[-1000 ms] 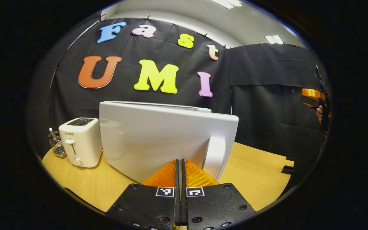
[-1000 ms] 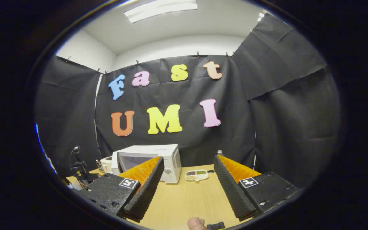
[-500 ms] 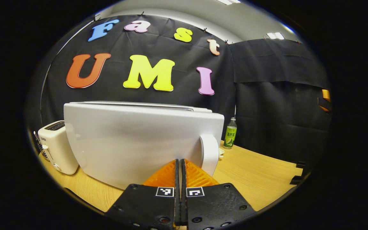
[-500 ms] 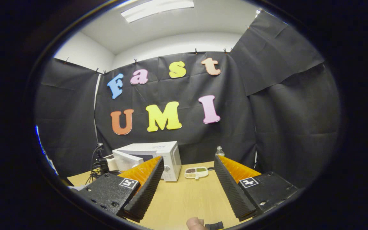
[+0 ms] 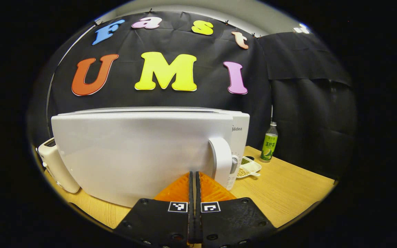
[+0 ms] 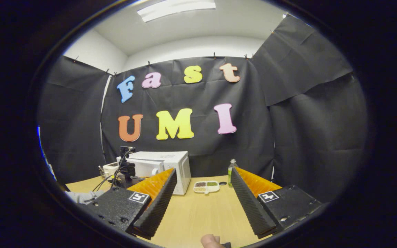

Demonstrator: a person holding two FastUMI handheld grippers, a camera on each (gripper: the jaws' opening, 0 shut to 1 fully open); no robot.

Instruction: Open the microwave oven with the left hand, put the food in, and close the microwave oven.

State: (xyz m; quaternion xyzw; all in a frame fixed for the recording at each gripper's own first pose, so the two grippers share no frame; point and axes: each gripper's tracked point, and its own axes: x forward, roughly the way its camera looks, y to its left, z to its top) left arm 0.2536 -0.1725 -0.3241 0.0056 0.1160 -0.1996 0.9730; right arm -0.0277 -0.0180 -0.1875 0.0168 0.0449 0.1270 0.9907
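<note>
In the left gripper view a white microwave (image 5: 240,131) stands close ahead, its door (image 5: 136,155) swung almost flush with the body. My left gripper (image 5: 194,174) is shut, fingertips against the door just left of the white handle (image 5: 221,163), with nothing between them. A white divided food tray (image 5: 248,168) lies on the table right of the microwave. In the right gripper view my right gripper (image 6: 203,169) is open and holds nothing, well back from the microwave (image 6: 160,163) and the tray (image 6: 206,186). The left gripper (image 6: 126,168) shows at the door.
A white toaster (image 5: 55,165) stands left of the microwave. A green-labelled bottle (image 5: 269,143) stands right of the tray near the cloth wall. The wooden table (image 5: 288,193) stretches bare toward the near right. A sleeve (image 6: 81,197) shows at the lower left of the right gripper view.
The microwave door has swung from wide open to almost closed with my shut left gripper against it. The right gripper has stayed open and nearly still.
</note>
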